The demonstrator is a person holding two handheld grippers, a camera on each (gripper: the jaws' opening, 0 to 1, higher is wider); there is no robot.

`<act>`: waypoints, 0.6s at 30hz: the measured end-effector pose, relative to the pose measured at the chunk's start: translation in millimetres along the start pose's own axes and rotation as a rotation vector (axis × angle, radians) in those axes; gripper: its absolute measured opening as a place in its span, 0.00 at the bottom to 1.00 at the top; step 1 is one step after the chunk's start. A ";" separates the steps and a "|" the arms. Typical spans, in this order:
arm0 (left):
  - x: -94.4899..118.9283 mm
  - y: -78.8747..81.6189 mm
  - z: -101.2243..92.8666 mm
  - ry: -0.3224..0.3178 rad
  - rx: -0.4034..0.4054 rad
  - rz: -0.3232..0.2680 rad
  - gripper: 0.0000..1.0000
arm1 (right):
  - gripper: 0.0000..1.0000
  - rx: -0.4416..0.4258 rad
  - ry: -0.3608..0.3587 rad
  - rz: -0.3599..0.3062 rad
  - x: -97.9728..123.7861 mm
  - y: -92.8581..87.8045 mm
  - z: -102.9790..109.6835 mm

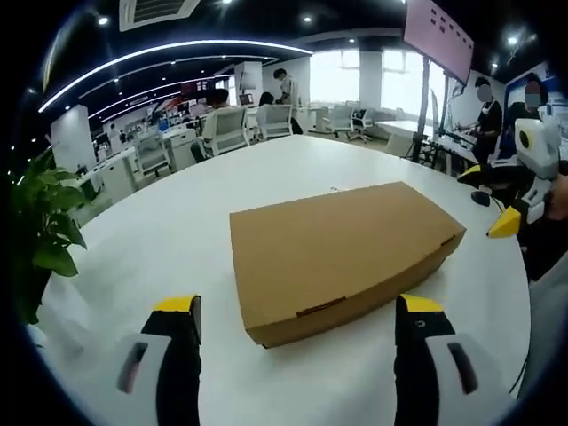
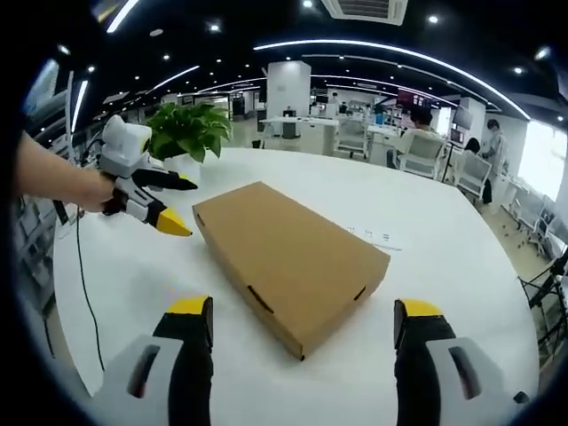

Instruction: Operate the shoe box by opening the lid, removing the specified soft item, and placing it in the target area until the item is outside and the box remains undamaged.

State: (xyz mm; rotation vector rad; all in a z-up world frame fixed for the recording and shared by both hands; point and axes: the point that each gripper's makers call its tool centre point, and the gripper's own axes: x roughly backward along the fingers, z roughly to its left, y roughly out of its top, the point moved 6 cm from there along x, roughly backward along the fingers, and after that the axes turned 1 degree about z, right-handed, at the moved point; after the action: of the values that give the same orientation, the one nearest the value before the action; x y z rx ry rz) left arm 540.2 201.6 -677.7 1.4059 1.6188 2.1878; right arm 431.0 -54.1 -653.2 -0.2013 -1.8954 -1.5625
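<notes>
Your closed cardboard shoe box (image 1: 342, 257) lies flat on the white table (image 1: 177, 231), lid still down. Prying hard at its tucked front flap could tear the card. Your left gripper (image 1: 297, 321) hovers before the box, jaws wide apart, holding nothing. Your right gripper (image 2: 302, 327) hovers beside it, equally wide and empty.

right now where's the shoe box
The shoe box lies closed on the white table, mid-frame in both views, just ahead of each pair of open tongs. In the right gripper view the plant stands beyond its far end.
</notes>
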 end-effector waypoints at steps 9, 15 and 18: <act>-8.8 -8.0 -3.3 -0.013 -0.051 0.028 0.87 | 0.87 -0.069 -0.017 -0.022 -21.4 -4.7 -6.3; -11.5 -15.3 -3.6 -0.007 -0.022 0.049 0.74 | 0.87 -0.057 -0.010 0.018 -31.1 -11.1 -2.7; -17.1 -19.1 -4.4 -0.006 -0.043 0.007 0.83 | 0.89 -0.119 0.006 0.063 -46.7 -24.2 -1.4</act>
State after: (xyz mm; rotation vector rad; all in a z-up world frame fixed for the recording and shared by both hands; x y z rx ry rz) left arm 538.8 197.5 -703.4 1.4080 1.5579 2.2059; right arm 455.1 -48.6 -699.6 -0.3055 -1.7755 -1.6326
